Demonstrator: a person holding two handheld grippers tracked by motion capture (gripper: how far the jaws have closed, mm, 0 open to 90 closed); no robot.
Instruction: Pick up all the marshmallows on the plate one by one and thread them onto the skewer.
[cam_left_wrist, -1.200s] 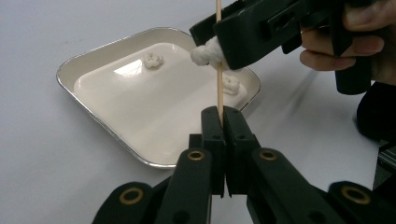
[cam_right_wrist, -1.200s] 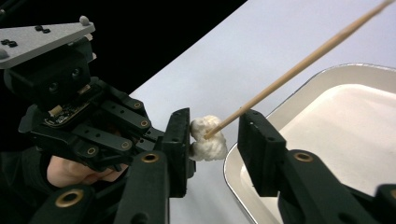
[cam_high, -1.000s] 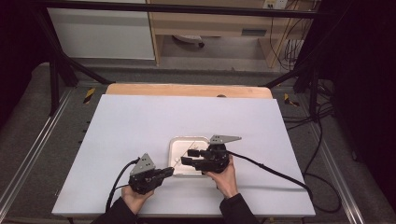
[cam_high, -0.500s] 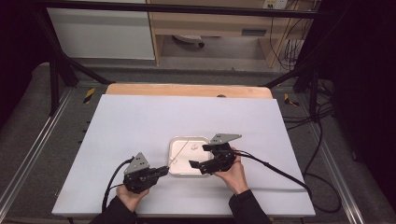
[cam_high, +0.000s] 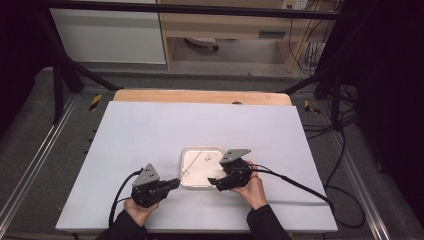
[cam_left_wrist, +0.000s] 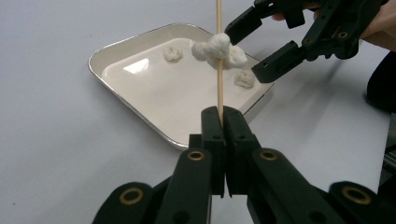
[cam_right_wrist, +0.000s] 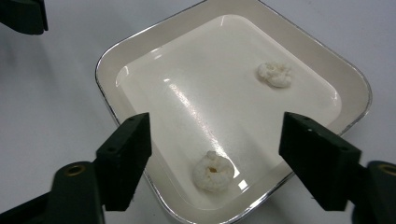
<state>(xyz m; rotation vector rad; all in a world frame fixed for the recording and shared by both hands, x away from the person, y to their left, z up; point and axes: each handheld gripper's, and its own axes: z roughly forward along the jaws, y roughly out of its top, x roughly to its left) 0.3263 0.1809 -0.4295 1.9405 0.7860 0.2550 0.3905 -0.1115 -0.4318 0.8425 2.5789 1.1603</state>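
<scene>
A white sheet covers the worktop (cam_high: 150, 145), its bare wooden edge (cam_high: 200, 96) at the far side; dark floor and cables surround it. Near the front sits a cream tray (cam_high: 192, 183) holding loose popcorn pieces (cam_right_wrist: 213, 171). The left gripper (cam_left_wrist: 223, 122) is clamped on a wooden skewer (cam_left_wrist: 218, 70) threaded with popcorn (cam_left_wrist: 218, 48). The right gripper (cam_right_wrist: 215, 149) hovers with its jaws apart, having just been closing, nothing between them.

Spread tongs (cam_right_wrist: 215, 158) (empty), cream tray (cam_right_wrist: 355, 79), two popcorn pieces (cam_right_wrist: 213, 171)
</scene>
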